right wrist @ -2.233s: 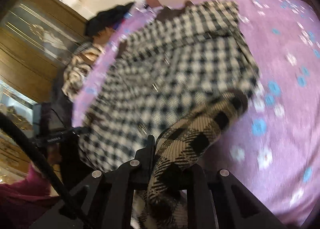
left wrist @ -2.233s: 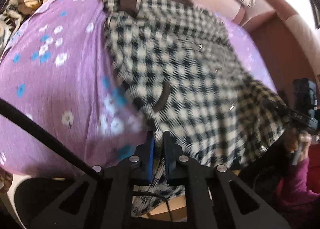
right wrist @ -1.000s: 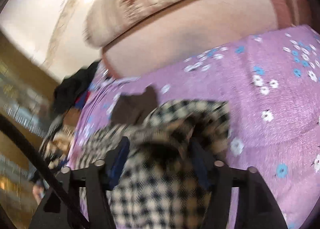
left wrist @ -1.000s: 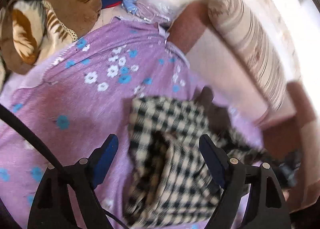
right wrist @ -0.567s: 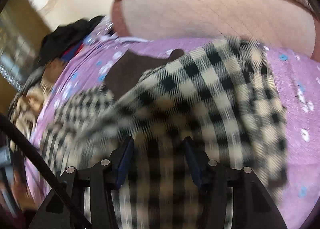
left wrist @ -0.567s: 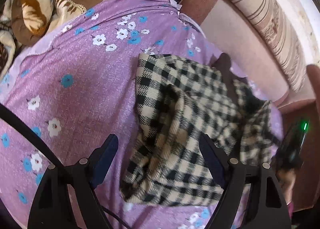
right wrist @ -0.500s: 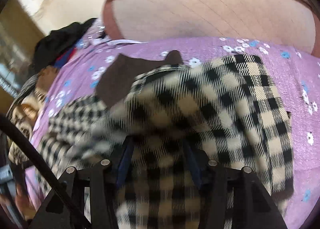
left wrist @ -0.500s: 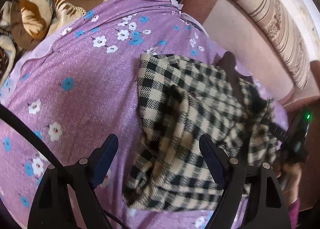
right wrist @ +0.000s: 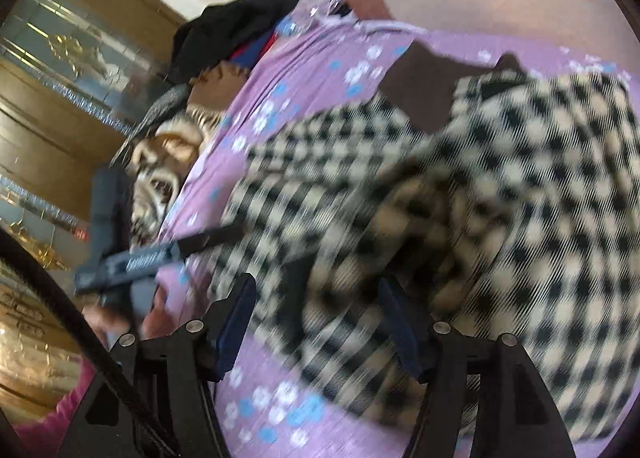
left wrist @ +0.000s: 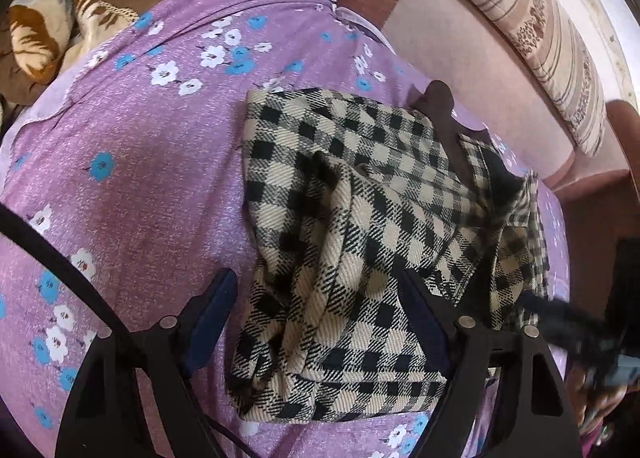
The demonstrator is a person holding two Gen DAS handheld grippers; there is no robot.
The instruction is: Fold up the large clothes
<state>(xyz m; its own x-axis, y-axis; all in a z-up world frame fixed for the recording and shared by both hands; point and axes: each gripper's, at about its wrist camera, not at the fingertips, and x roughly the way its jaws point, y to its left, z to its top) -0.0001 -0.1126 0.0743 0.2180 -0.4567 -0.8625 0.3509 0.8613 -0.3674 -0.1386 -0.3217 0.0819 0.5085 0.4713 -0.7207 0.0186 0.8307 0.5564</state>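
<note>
A black-and-cream checked garment [left wrist: 352, 242] with a brown collar [left wrist: 440, 98] lies folded over on the purple flowered sheet [left wrist: 140, 162]. My left gripper [left wrist: 320, 306] is open above its near edge, holding nothing. My right gripper [right wrist: 316, 310] is open too, low over the garment's left part [right wrist: 440, 198], which is blurred in the right wrist view. The right gripper's body shows blurred in the left wrist view [left wrist: 576, 330]; the left gripper's body shows in the right wrist view [right wrist: 132, 258].
A pink sofa back [left wrist: 448, 30] with a striped bolster [left wrist: 532, 18] runs behind the sheet. A heap of brown, striped and dark clothes [left wrist: 68, 18] lies at the sheet's far left end. A wooden cabinet with glass [right wrist: 60, 70] stands beyond.
Both grippers let go of the garment after carrying its hem over to the collar end, and now stand open. The right gripper has swung left and lower; the left has barely moved lately.
</note>
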